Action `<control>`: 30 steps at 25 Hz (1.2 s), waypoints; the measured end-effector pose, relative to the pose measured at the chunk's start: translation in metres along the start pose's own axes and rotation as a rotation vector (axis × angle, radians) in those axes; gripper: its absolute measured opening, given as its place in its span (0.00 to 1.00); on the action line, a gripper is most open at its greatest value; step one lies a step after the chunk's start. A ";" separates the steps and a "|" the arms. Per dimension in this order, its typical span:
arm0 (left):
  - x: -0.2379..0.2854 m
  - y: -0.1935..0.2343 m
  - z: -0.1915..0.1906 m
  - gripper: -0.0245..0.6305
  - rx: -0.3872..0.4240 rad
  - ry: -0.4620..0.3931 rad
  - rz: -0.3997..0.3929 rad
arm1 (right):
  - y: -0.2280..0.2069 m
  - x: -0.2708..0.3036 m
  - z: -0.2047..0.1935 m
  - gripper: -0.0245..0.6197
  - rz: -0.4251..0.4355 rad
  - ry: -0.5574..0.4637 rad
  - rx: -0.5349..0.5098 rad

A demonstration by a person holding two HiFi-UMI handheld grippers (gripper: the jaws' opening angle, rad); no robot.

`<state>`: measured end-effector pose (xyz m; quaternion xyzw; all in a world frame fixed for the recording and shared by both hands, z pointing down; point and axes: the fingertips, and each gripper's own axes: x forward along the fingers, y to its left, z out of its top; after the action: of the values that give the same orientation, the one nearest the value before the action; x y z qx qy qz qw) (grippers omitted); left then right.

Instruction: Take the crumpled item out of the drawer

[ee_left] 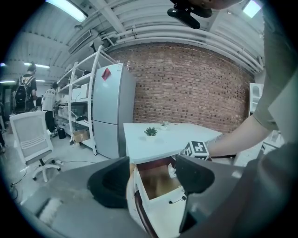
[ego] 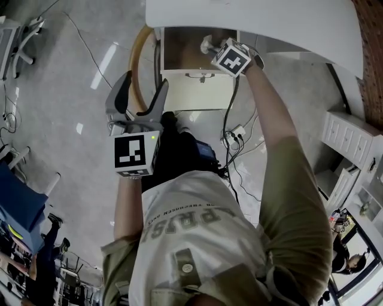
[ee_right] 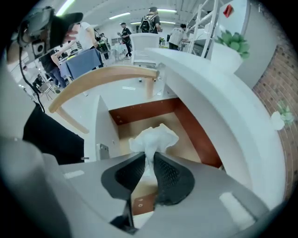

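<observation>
A crumpled white paper is pinched between the jaws of my right gripper, over the open wooden drawer. In the head view the right gripper is over the drawer under the white table, and the paper shows beside its marker cube. My left gripper hangs open in front of the drawer, nothing between its jaws. From the left gripper view the open drawer lies between the spread fingers of the left gripper, with the paper at its right edge.
The white table overhangs the drawer. A curved wooden chair back stands just left of the drawer. Cables and a power strip lie on the floor below. White shelving stands at the right.
</observation>
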<state>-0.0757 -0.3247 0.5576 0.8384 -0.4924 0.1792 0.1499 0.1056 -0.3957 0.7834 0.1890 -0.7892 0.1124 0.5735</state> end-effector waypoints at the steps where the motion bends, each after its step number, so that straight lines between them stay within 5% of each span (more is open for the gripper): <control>1: -0.004 -0.002 0.005 0.53 0.000 -0.001 0.000 | 0.002 -0.009 0.001 0.14 -0.006 -0.014 0.011; 15: -0.077 -0.040 0.085 0.53 0.004 -0.059 -0.007 | 0.031 -0.177 0.018 0.14 -0.152 -0.280 0.269; 30: -0.130 -0.079 0.138 0.53 0.041 -0.186 -0.030 | 0.090 -0.350 0.012 0.14 -0.480 -0.662 0.527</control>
<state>-0.0437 -0.2466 0.3709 0.8616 -0.4879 0.1084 0.0889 0.1519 -0.2597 0.4511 0.5301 -0.8080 0.1069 0.2340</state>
